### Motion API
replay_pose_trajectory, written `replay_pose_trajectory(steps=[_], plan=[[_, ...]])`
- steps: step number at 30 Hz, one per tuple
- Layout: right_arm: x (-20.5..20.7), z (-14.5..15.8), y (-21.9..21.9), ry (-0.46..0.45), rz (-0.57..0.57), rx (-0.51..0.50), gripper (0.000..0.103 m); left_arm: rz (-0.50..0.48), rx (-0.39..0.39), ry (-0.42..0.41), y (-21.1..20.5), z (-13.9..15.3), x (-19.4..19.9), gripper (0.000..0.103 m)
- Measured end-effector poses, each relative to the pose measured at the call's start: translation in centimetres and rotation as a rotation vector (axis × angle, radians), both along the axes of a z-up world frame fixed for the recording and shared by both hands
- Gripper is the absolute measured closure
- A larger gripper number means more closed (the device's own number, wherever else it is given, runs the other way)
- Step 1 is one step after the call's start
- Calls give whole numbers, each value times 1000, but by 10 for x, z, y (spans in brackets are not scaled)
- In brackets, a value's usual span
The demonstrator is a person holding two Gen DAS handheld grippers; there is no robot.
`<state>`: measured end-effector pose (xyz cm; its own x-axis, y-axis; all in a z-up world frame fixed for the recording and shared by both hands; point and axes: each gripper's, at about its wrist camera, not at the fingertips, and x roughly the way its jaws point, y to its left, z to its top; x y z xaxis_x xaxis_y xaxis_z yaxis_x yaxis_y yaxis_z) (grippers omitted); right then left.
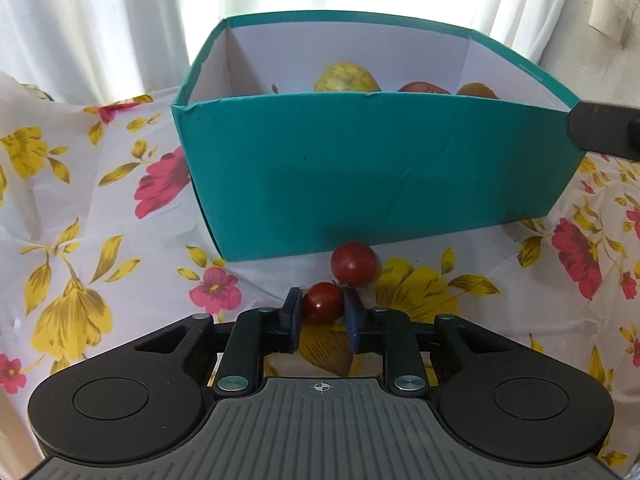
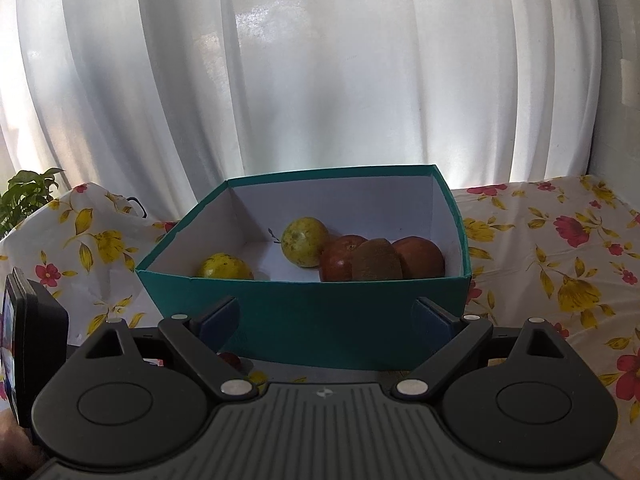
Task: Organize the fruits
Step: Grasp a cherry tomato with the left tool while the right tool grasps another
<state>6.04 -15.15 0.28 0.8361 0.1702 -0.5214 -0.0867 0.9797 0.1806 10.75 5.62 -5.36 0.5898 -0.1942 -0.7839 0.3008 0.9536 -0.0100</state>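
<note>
My left gripper [image 1: 322, 310] is shut on a small red grape [image 1: 322, 302] just above the floral cloth. A second red grape [image 1: 355, 264], joined to it by a short stem, lies in front of the teal box [image 1: 360, 168]. My right gripper [image 2: 326, 318] is open and empty, held in front of the teal box's [image 2: 344, 320] near wall. Inside the box lie two yellow-green fruits [image 2: 305, 241] [image 2: 226, 267], two red-orange fruits [image 2: 340, 256] [image 2: 422, 256] and a brown kiwi [image 2: 377, 261]. A red grape [image 2: 230, 359] peeks out below the right gripper's left finger.
A floral tablecloth [image 1: 80, 240] covers the table; it also shows in the right wrist view [image 2: 560, 260]. White curtains [image 2: 320, 80] hang behind. A green plant [image 2: 24, 196] stands at far left. The other gripper's black body [image 1: 604, 130] shows at the right edge, and a black device [image 2: 36, 360] at the left.
</note>
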Motion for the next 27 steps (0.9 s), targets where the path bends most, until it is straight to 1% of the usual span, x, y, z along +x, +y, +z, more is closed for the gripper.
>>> replay_pose_trajectory(steps=[3, 7, 9, 10, 13, 14, 17, 18, 21, 24, 27], plan=[[2, -3, 3, 11, 7, -6, 10, 26, -25, -10, 6, 8, -4, 78], [4, -10, 13, 27, 28, -38, 10, 74, -83, -32, 20, 36, -17, 78], [7, -19, 22, 49, 43, -68, 10, 93, -114, -45, 26, 49, -23, 78], [8, -24, 26, 63, 50, -78, 10, 98, -117, -49, 28, 54, -25, 78], [15, -39, 37, 113, 74, -75, 20, 127, -101, -63, 33, 63, -31, 78], [17, -43, 40, 127, 84, -66, 24, 134, -97, -61, 34, 64, -32, 78], [23, -52, 54, 145, 122, -70, 30, 162, -94, -46, 42, 65, -33, 78], [24, -54, 59, 150, 137, -76, 38, 171, -93, -40, 45, 64, -33, 78], [31, -60, 73, 168, 178, -88, 46, 187, -96, -26, 52, 61, -34, 78], [38, -65, 84, 181, 207, -105, 54, 190, -96, -18, 55, 59, -36, 78], [42, -66, 93, 177, 230, -128, 56, 192, -97, -6, 57, 57, -36, 78]])
